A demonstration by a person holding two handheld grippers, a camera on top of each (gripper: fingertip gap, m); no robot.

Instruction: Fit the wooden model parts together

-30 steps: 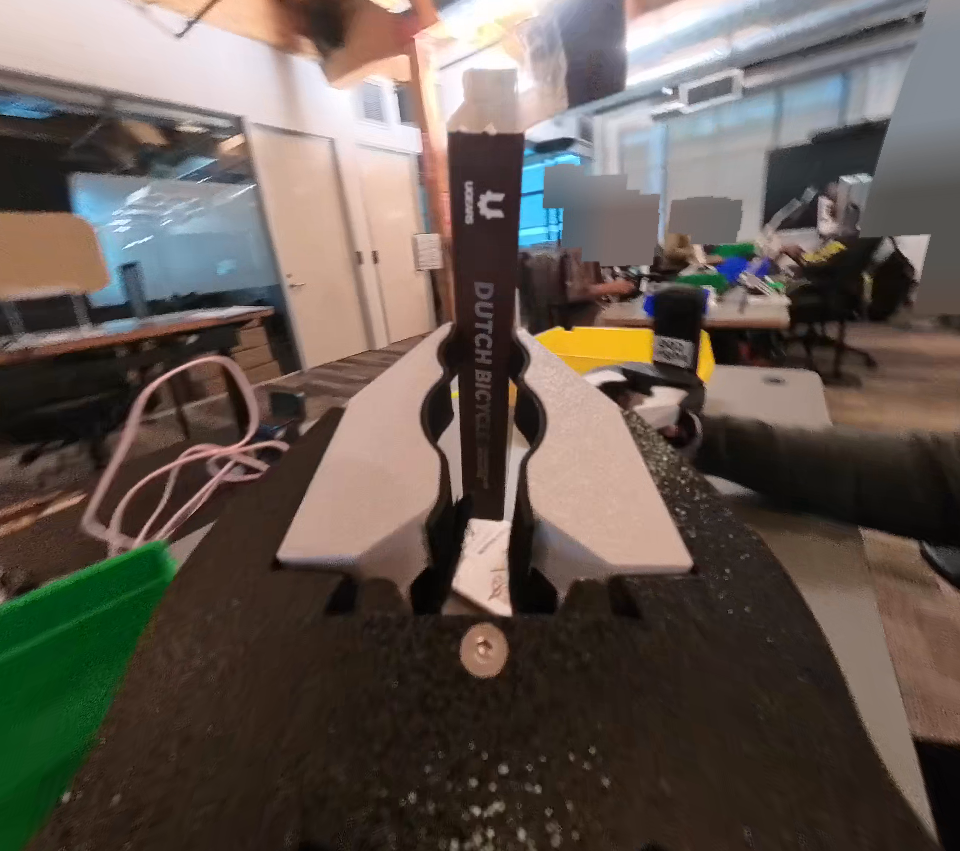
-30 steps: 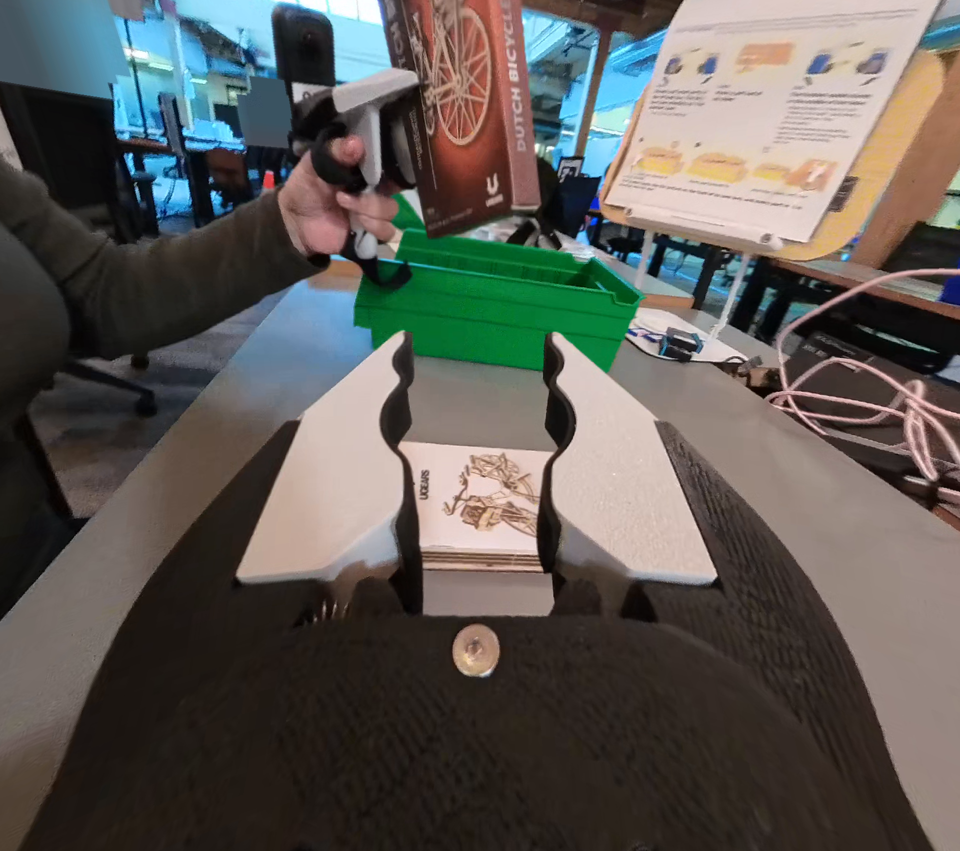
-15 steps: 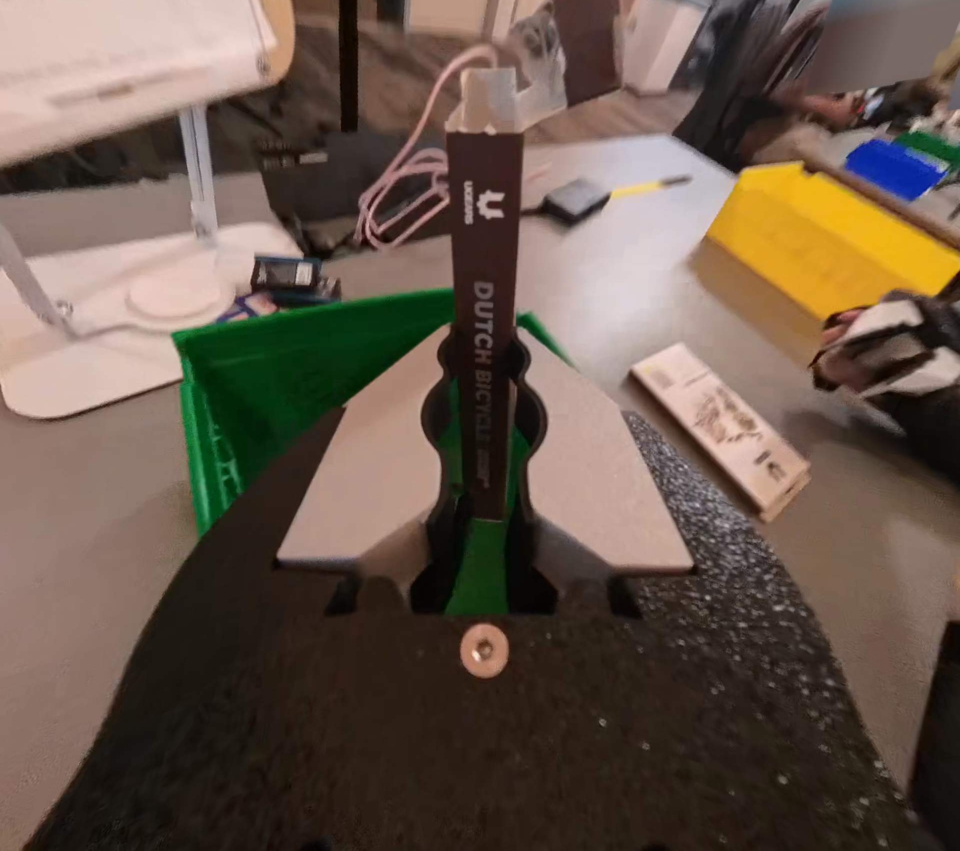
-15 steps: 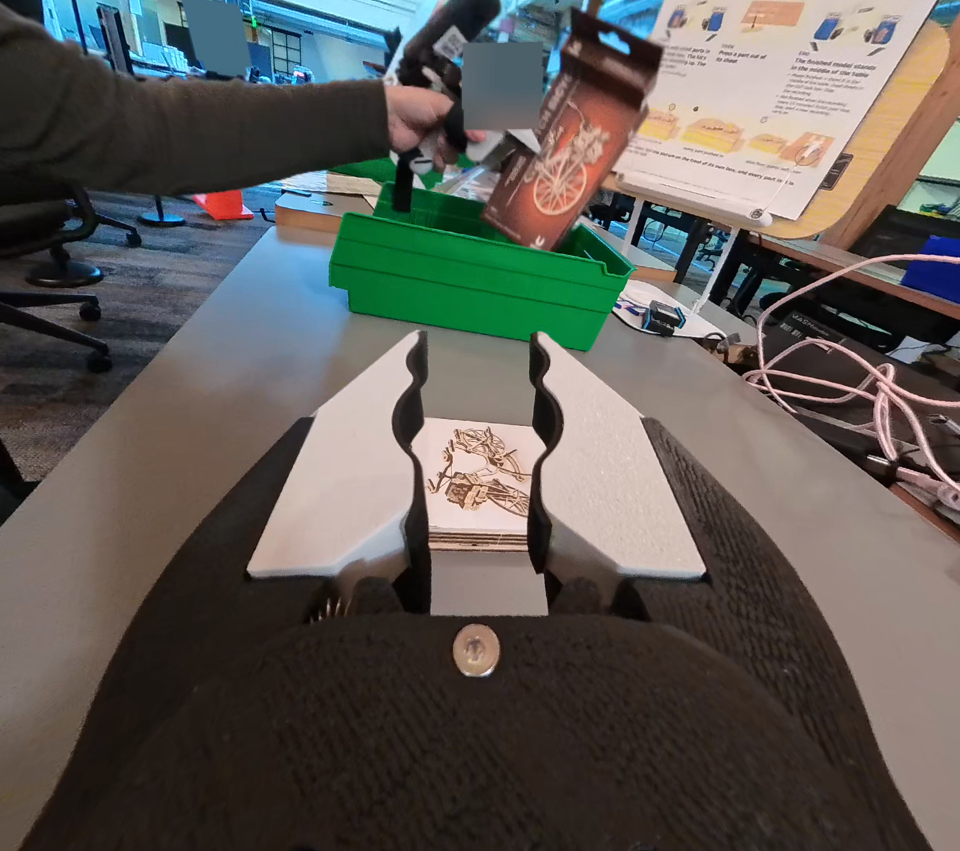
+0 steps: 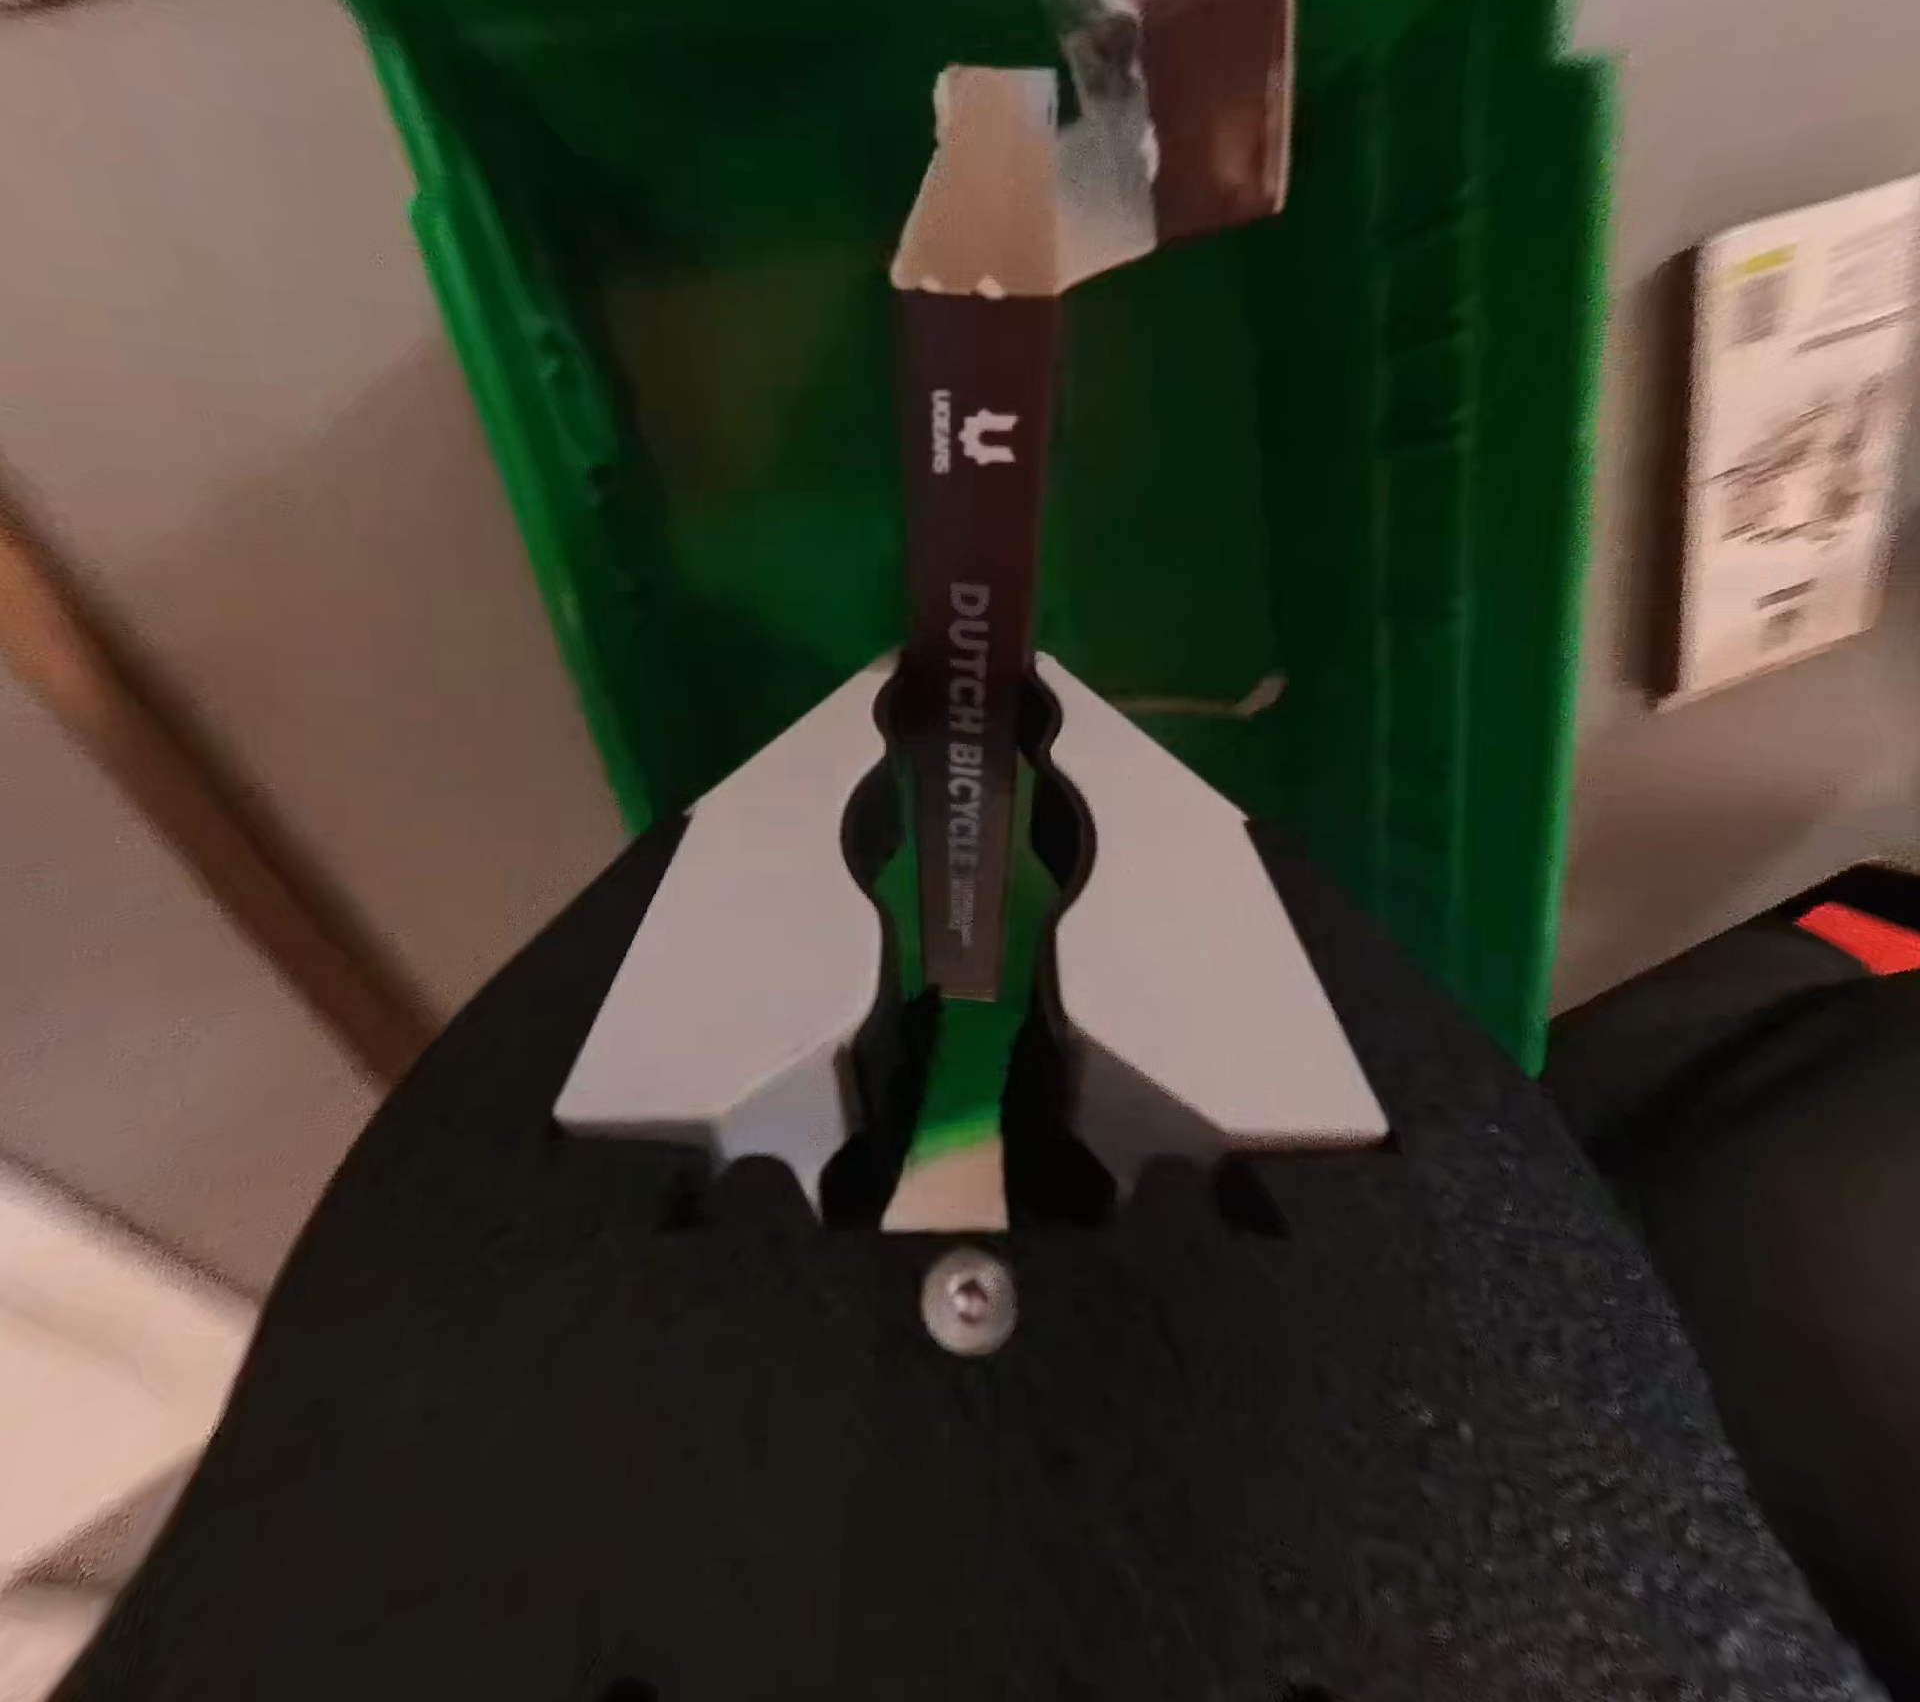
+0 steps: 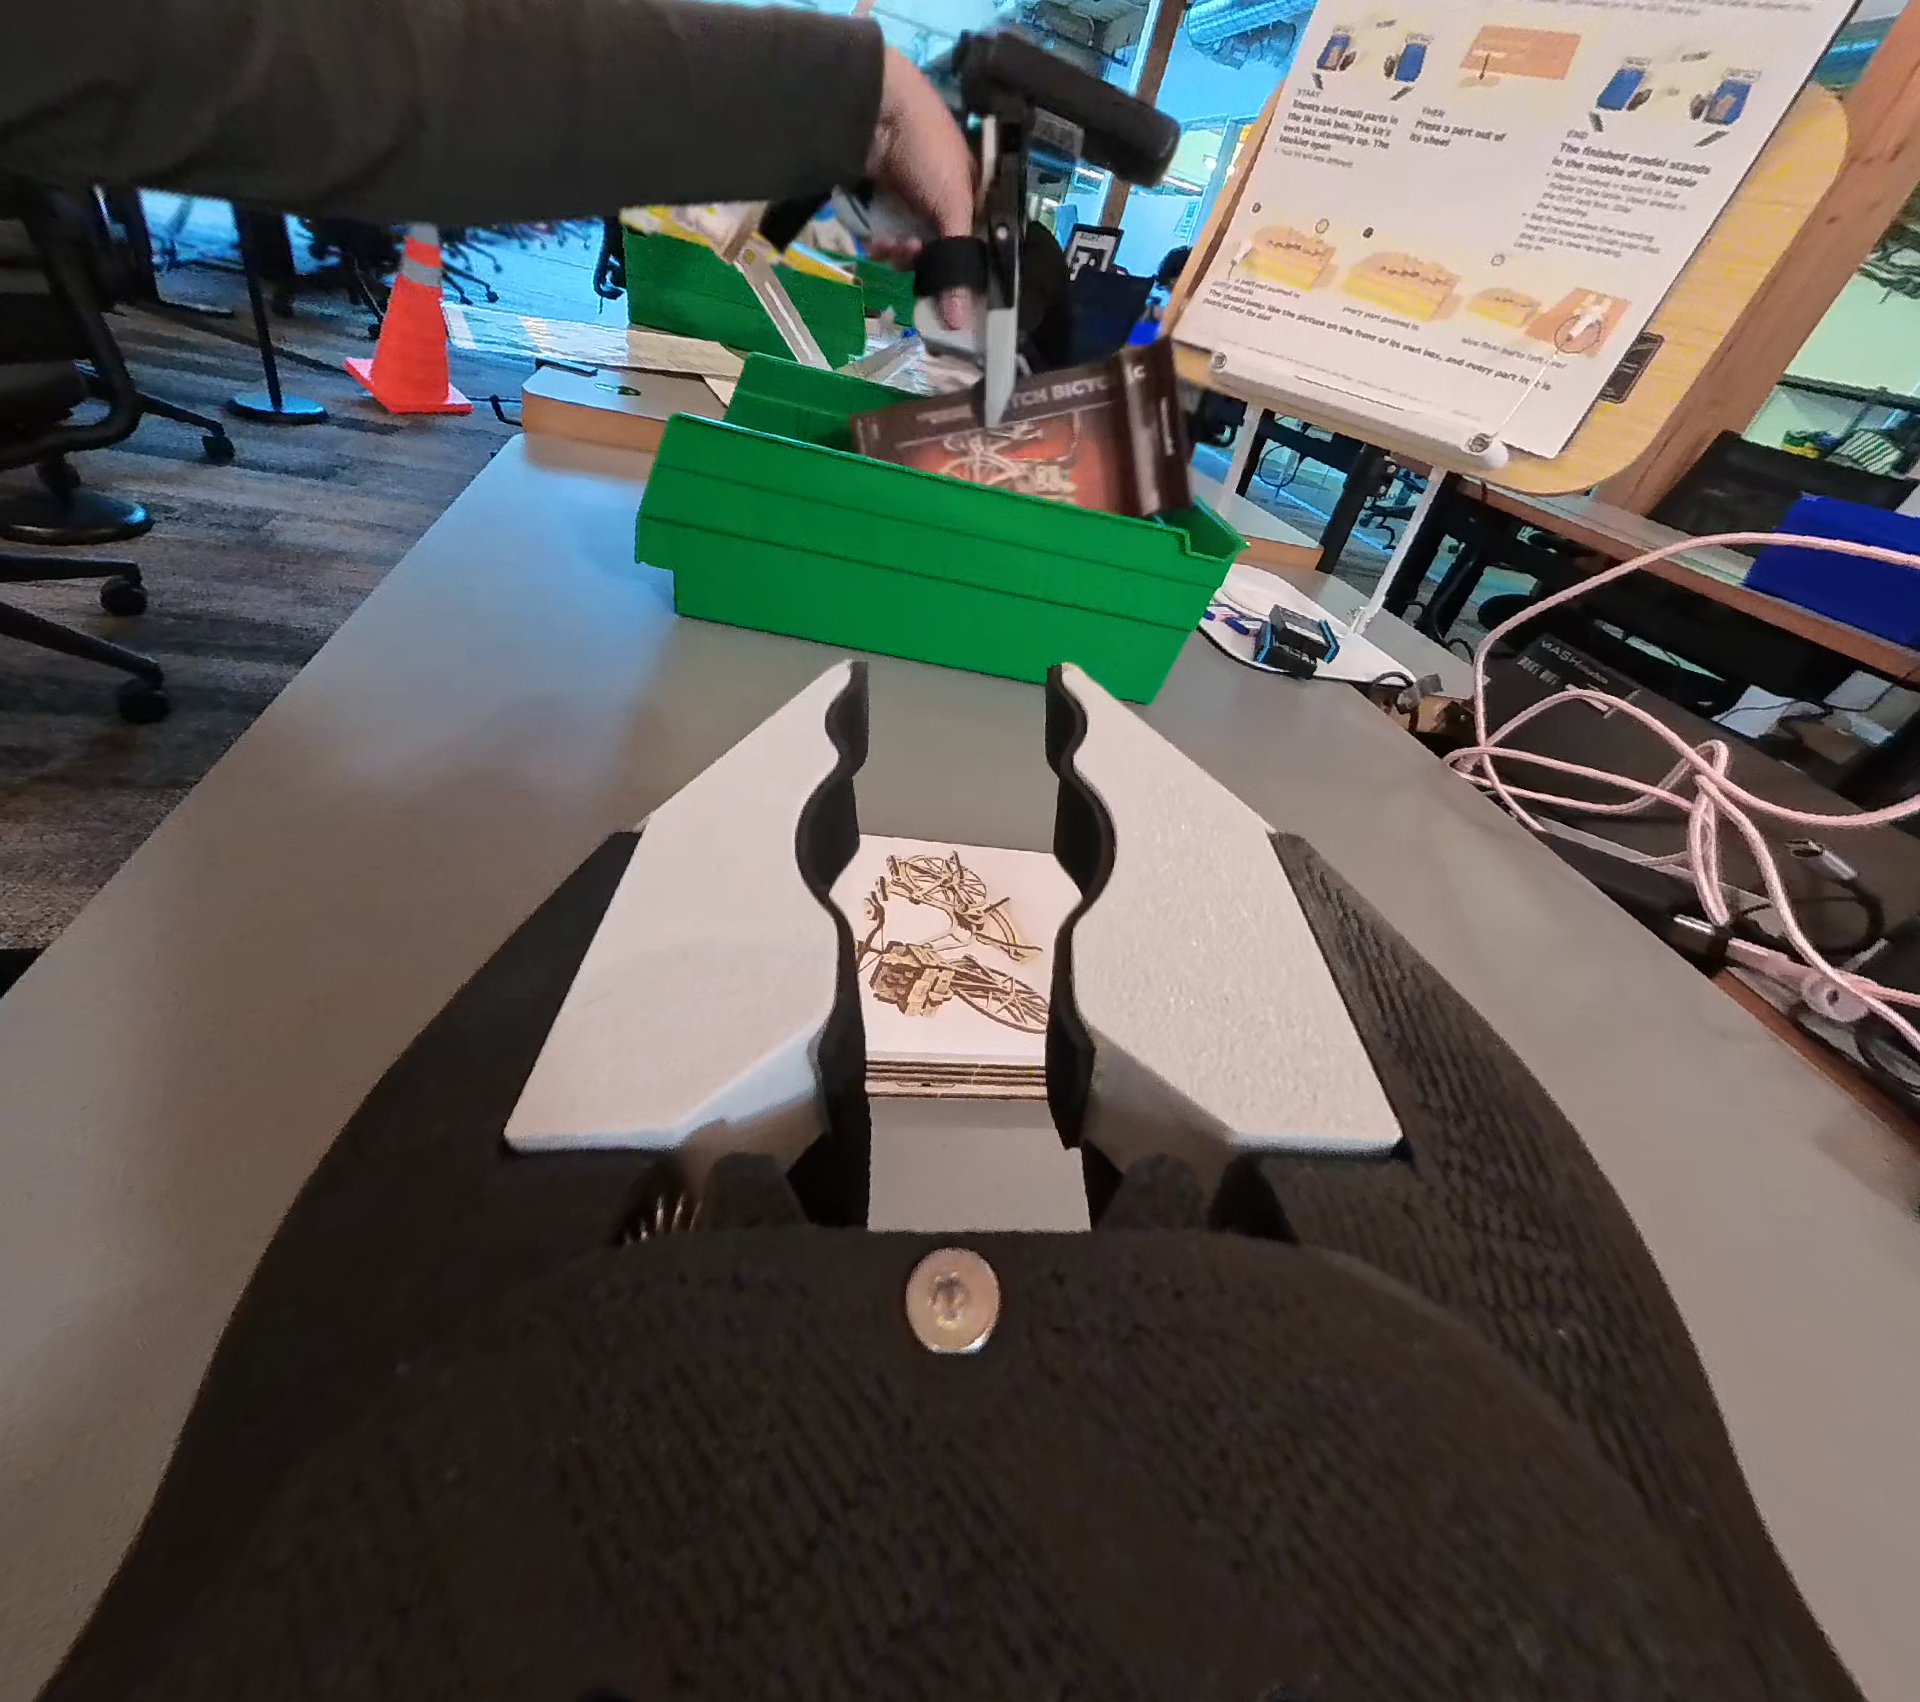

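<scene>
Left wrist view: the left gripper (image 5: 971, 821) pinches the brown box (image 5: 982, 613) by its thin edge, directly over the green bin (image 5: 727, 302).

Right wrist view: the right gripper (image 6: 956, 831) clamps the stack of wooden sheets (image 6: 951, 977) on the grey table (image 6: 416, 769), near that bin (image 6: 914, 572).

Dark brown box (image 5: 982, 530) with pale lettering over a bright green bin (image 6: 914, 551). Grey table (image 6: 436, 717), pale wooden sheets (image 6: 951, 956) printed with a tan bicycle drawing, orange cone (image 6: 410, 333), pink cable (image 6: 1704, 811).
</scene>
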